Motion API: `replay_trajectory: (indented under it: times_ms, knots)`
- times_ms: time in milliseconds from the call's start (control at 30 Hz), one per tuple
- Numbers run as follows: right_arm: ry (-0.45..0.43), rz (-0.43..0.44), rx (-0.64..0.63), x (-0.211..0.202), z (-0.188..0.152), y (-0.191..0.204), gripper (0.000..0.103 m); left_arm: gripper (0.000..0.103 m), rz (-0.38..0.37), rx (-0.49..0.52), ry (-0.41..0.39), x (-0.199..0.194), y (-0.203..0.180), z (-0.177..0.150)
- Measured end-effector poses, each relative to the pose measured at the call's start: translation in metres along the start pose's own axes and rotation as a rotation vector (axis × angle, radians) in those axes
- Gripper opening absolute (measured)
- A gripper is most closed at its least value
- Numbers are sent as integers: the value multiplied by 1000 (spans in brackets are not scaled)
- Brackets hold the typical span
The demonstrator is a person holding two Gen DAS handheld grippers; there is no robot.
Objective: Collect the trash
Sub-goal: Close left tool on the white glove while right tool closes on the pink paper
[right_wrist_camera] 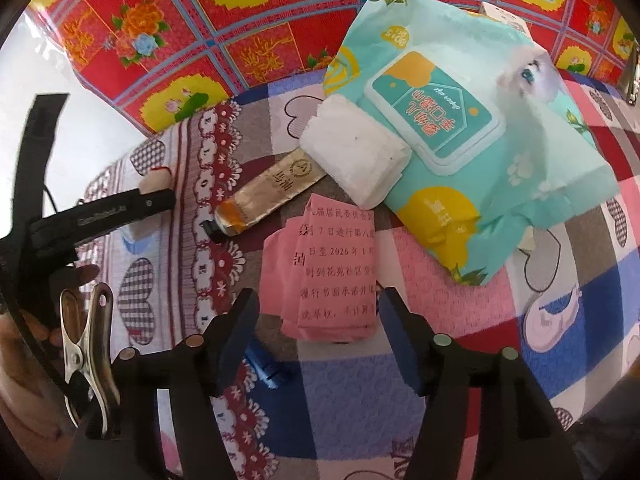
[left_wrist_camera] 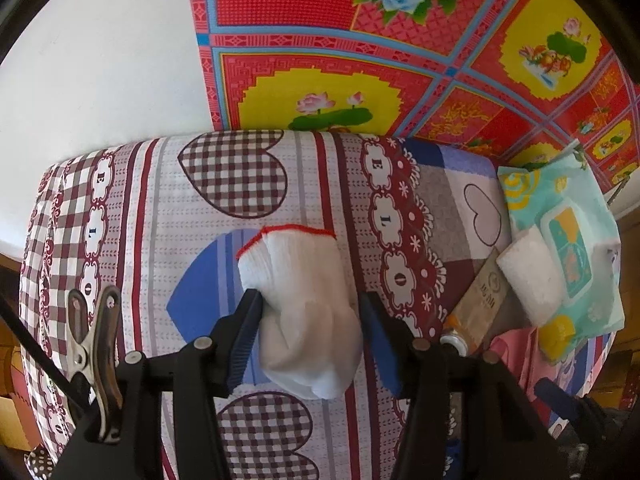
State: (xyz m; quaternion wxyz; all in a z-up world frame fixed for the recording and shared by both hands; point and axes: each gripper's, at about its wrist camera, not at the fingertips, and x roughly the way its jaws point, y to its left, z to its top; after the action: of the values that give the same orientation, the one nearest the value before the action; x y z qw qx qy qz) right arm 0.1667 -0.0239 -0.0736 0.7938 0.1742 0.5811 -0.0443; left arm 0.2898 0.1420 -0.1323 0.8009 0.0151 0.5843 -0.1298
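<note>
Between the fingers of the left gripper [left_wrist_camera: 308, 340] sits a white knitted glove [left_wrist_camera: 300, 304] with a red-stitched cuff. The left finger pad presses its side and the right pad meets its other flank, so the fingers are partly closed around the bunched fabric. The glove lies on a patterned cloth [left_wrist_camera: 224, 176] of checked hearts and maroon stripes that covers the counter.

To the right in the left wrist view, a gold tube [left_wrist_camera: 480, 300] lies slantwise with its cap toward the camera. Beyond the tube lies a white folded pad [left_wrist_camera: 528, 280], which rests against a teal wet-wipe pack [left_wrist_camera: 568, 248].

The right gripper [right_wrist_camera: 316, 320] hovers over a folded pink paper [right_wrist_camera: 332, 272] printed with black characters. Its fingers stand wide apart on either side of the paper's near end and grip nothing; whether the tips touch the paper I cannot tell. The gold tube [right_wrist_camera: 268, 196] lies just beyond the paper to the left. The white folded pad [right_wrist_camera: 356, 156] leans on the wet-wipe pack [right_wrist_camera: 472, 152] farther back. A small blue object [right_wrist_camera: 266, 364] lies near the left finger of this gripper. At the left edge of the right wrist view the left gripper [right_wrist_camera: 156, 196] shows from the side, with the glove [right_wrist_camera: 154, 180] at its tip.

A red floral mat [right_wrist_camera: 192, 32] stands behind the counter.
</note>
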Motion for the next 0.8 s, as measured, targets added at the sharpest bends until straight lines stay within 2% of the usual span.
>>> replay_trajectory:
  times_ms: [400,667,800]
  knots:
    - [17,-58,-45,21,-2,12,64,54,-3,2,-3,-2,1,-2]
    - [7,-65,-72,20,-2,14,64,35,-14,-24,-3,-7,12,-3]
    - [2,-75,-82,24,-4,17,62,32,-36,-56,-12,-11,20,-3]
